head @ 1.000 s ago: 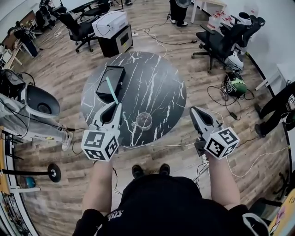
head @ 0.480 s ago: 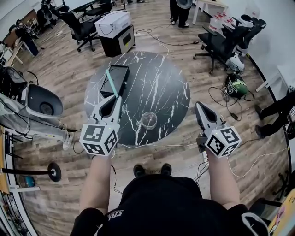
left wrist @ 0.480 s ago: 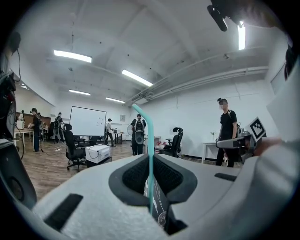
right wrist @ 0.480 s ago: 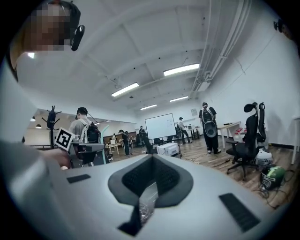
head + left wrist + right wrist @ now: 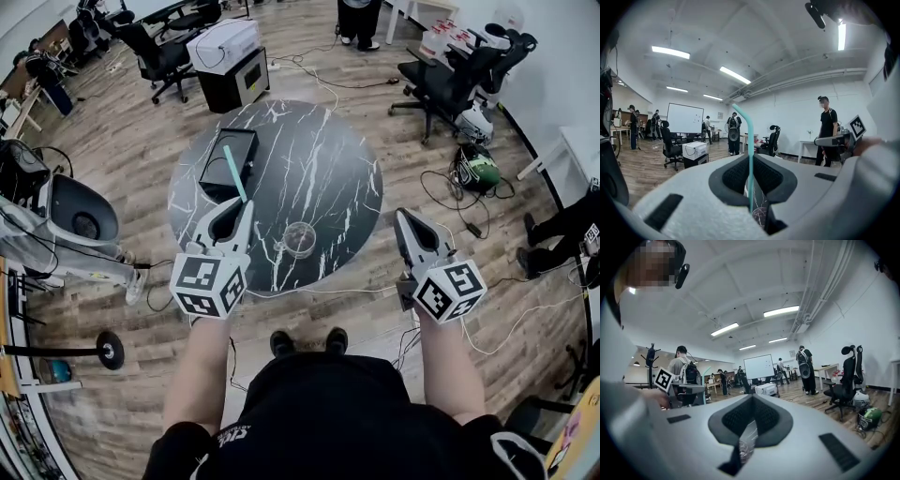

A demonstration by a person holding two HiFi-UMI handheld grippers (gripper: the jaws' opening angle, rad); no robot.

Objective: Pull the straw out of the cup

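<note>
A clear plastic cup stands on the round black marble table, near its front edge. My left gripper is shut on a teal bent straw, which sticks up out of the jaws, left of the cup and clear of it. In the left gripper view the straw rises between the closed pads of the left gripper. My right gripper hovers off the table's right front edge, shut and with nothing in it. In the right gripper view, the right gripper frames the cup below its tips.
A black box lies on the table's left part. A printer on a black cabinet stands behind the table, office chairs at the back right, and a white machine at the left. Cables run over the wooden floor.
Both grippers stay in about the same places, and the left one still holds the straw. The right gripper has turned slightly, and the head view has shifted a little.
</note>
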